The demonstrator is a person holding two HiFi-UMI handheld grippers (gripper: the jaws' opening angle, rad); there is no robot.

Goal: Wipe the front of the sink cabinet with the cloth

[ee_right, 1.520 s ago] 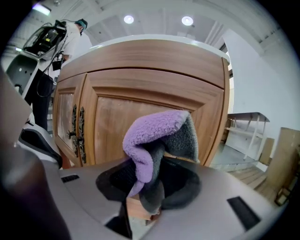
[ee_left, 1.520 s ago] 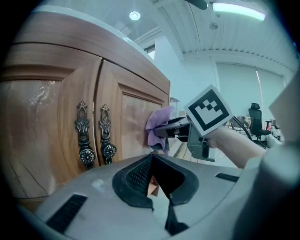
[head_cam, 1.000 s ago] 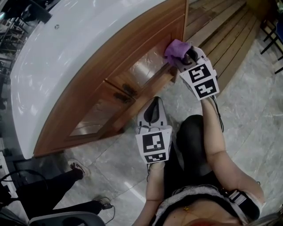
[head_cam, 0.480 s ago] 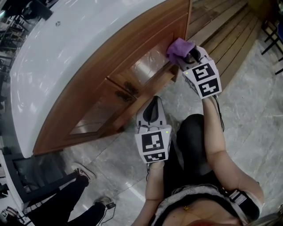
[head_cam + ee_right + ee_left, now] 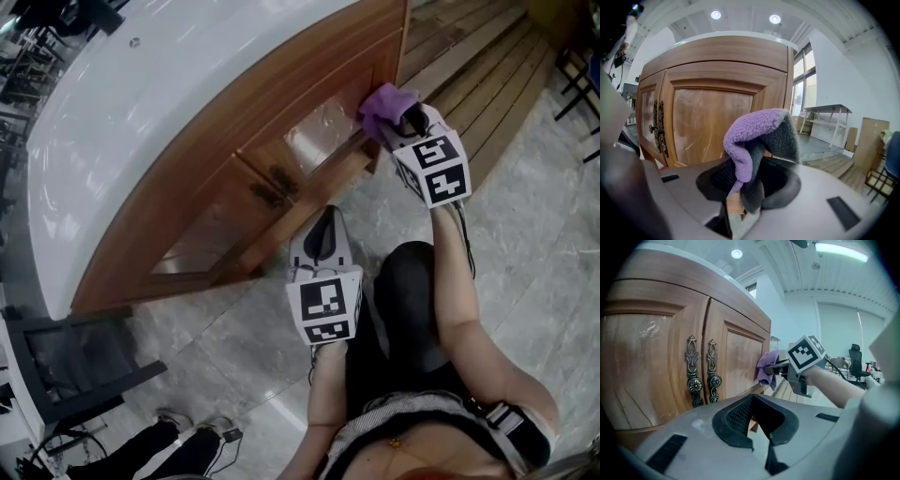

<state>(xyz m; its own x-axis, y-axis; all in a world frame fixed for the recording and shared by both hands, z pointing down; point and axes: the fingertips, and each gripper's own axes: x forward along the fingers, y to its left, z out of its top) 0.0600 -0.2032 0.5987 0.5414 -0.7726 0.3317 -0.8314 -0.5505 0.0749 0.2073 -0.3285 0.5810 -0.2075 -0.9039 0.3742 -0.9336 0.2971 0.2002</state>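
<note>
cloth (image 5: 757, 140) clamped in right hand-held gripper (image 5: 749, 185)

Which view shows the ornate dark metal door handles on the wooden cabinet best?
The left gripper view: the ornate dark metal door handles appear large, side by side, nearly head-on. The head view shows them small, from above; the right gripper view only obliquely at its left.
</note>
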